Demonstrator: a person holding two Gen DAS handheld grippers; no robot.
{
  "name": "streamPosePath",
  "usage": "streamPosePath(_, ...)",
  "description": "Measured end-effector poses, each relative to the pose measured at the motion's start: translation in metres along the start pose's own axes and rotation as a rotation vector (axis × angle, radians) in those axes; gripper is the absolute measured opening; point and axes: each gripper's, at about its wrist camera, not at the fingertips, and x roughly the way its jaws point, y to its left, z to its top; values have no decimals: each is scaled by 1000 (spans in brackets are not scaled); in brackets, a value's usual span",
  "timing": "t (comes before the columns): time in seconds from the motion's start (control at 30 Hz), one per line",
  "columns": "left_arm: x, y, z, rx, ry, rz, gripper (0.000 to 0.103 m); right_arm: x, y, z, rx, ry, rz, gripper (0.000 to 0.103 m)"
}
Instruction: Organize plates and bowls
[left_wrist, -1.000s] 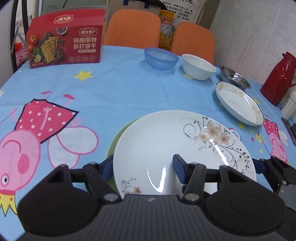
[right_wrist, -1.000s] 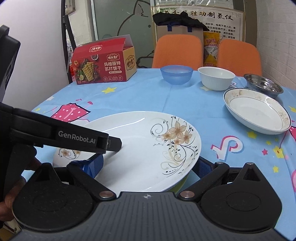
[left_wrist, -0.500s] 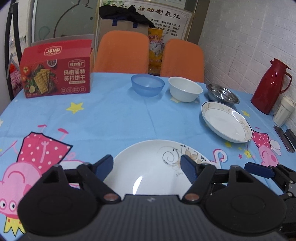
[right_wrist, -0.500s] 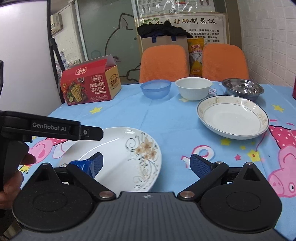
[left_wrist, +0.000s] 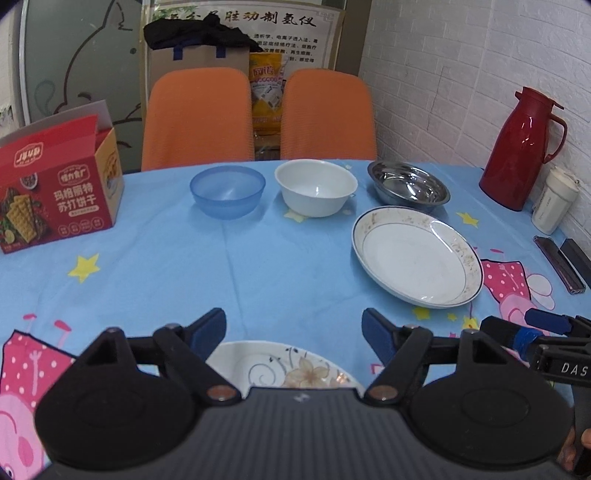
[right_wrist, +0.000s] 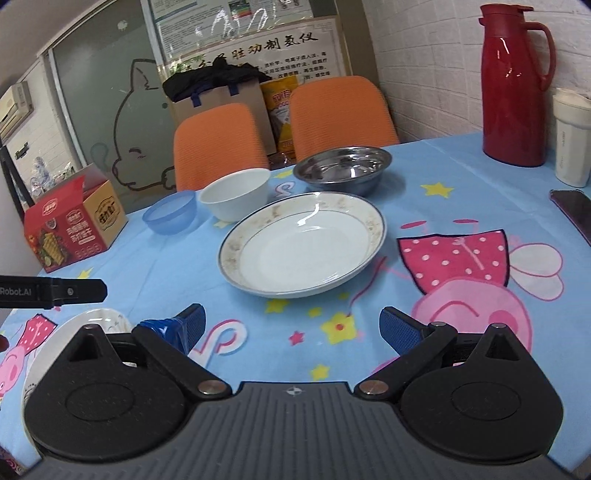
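- Left gripper (left_wrist: 294, 330): jaws opening, nothing gripped; white floral ceramic plate (left_wrist: 284, 369) seen below, near table's front edge.
- Right gripper (right_wrist: 291, 326): jaws apart, empty.
- Blue-rimmed white deep plate (right_wrist: 303, 245) w/ blue plastic bowl (left_wrist: 227, 191), white ceramic bowl (left_wrist: 316, 192), steel bowl (left_wrist: 408, 184) toward far edge.

We see a red cracker box (left_wrist: 55, 192) at the worktop's (left_wrist: 288, 266) left edge, two orange chairs (left_wrist: 197, 118) behind it, and a red jug (left_wrist: 521, 147) beside a white cup (left_wrist: 554, 201) by the brick wall.

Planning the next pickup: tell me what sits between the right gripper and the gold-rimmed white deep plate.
Only bare cartoon tablecloth separates right gripper from plate, per right wrist view.
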Motion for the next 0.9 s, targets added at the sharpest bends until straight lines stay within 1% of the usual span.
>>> streamPosePath(0.1,14,-8,14,4,32,-6,77,7,-15,11,15,-20,-20,88)
streamPosePath(0.27,43,-21,36,0,82,-74,77,22,-34,27,34,-29,-36,88)
streamPosePath(0.37,69,-26,47,12,131,-100,77,34,-39,35,26,-30,-40,88)
streamPosePath(0.53,115,-30,61,12,194,-167,77,59,-39,45,-35,14,-47,88)
streamPosePath(0.67,144,-38,67,13,230,-195,77,82,-39,48,-86,74,-63,88)
streamPosePath(0.8,162,-48,70,28,247,-187,77,101,-38,49,-115,122,-59,88)
streamPosePath(0.9,171,-53,70,38,249,-178,76,108,-37,48,-119,139,-52,88)
